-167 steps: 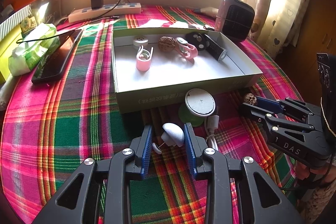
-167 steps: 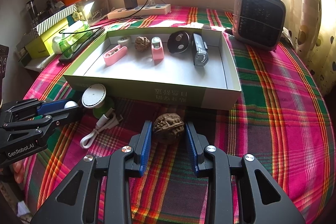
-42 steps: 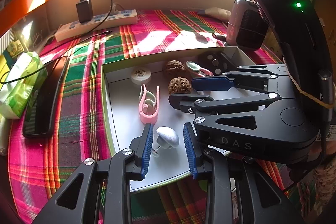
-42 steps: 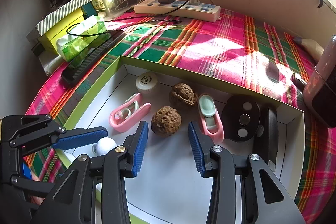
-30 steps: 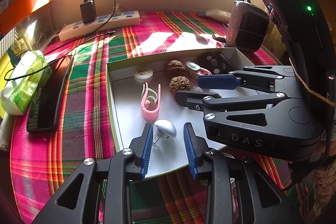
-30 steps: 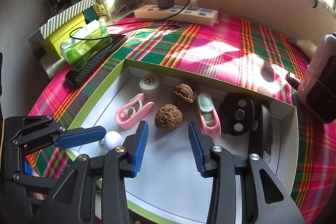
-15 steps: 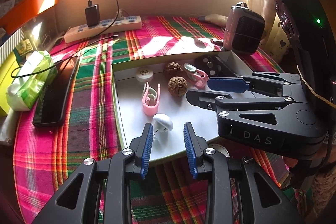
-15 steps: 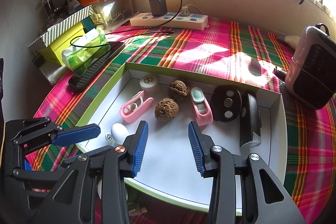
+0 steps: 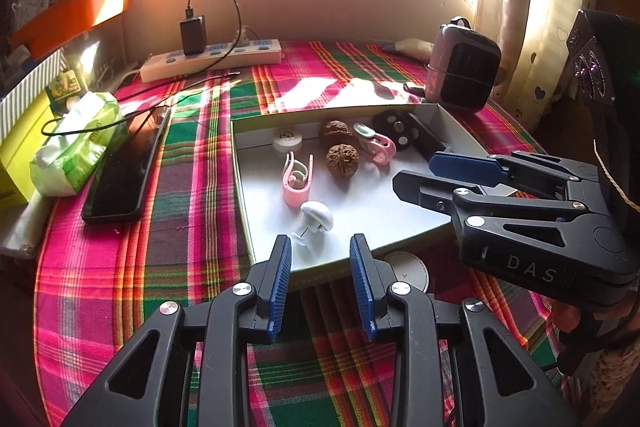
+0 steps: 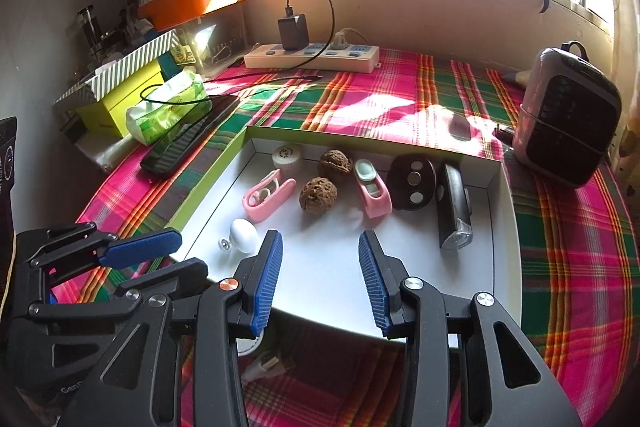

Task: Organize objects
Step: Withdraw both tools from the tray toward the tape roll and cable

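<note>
A shallow white box with a green rim [image 9: 240, 187] [image 10: 216, 183] lies on the plaid cloth. Inside are a white mushroom-shaped piece [image 9: 317, 217] [image 10: 244, 235], two walnuts [image 9: 342, 155] [image 10: 318, 195], two pink clips [image 9: 297, 181] [image 10: 374, 195], a white cap [image 10: 287, 157], a black disc [image 10: 412, 183] and a black light [image 10: 454, 215]. My left gripper [image 9: 320, 267] [image 10: 188, 253] hangs open over the box's near left corner, just short of the white piece. Over the near edge, my right gripper [image 10: 320, 267] [image 9: 416, 171] is open and holds nothing.
A white round disc [image 9: 404, 269] and a white cable plug [image 10: 264, 367] lie on the cloth in front of the box. A phone [image 9: 120, 175], tissue pack [image 9: 76, 151] and yellow box stand left, a power strip [image 9: 212, 61] behind, a small heater [image 10: 568, 123] at right.
Both grippers have drawn back and upward from the box. The white piece and the walnut stay where they lay inside it, now farther from the fingertips.
</note>
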A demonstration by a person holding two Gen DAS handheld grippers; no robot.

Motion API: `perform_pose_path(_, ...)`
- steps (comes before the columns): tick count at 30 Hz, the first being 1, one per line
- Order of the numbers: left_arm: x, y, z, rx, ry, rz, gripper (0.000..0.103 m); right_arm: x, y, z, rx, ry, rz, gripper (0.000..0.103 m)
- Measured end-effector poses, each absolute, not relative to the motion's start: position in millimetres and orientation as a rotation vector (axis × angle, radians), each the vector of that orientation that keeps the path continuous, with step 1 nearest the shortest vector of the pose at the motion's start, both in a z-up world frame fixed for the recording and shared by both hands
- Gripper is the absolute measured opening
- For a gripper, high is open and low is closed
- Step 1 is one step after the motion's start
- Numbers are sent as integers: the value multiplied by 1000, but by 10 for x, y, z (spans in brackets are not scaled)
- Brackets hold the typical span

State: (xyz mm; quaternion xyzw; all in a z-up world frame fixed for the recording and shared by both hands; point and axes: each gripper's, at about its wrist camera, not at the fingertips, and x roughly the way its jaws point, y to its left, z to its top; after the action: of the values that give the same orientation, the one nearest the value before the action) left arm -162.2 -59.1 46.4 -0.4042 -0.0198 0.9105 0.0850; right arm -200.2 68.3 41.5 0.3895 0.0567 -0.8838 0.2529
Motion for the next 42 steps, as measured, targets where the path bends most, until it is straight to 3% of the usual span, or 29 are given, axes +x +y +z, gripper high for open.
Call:
perform_pose_path(22, -1227, -723, 441, -1175, -157, 2738, 29, -1354, 800, 254, 1105, 116, -2443, 46)
perform_pose_path(42, -1152, -864, 330, -1199, -221, 2719, 29, -1240, 432, -31, 1177, 309, -2431, 46)
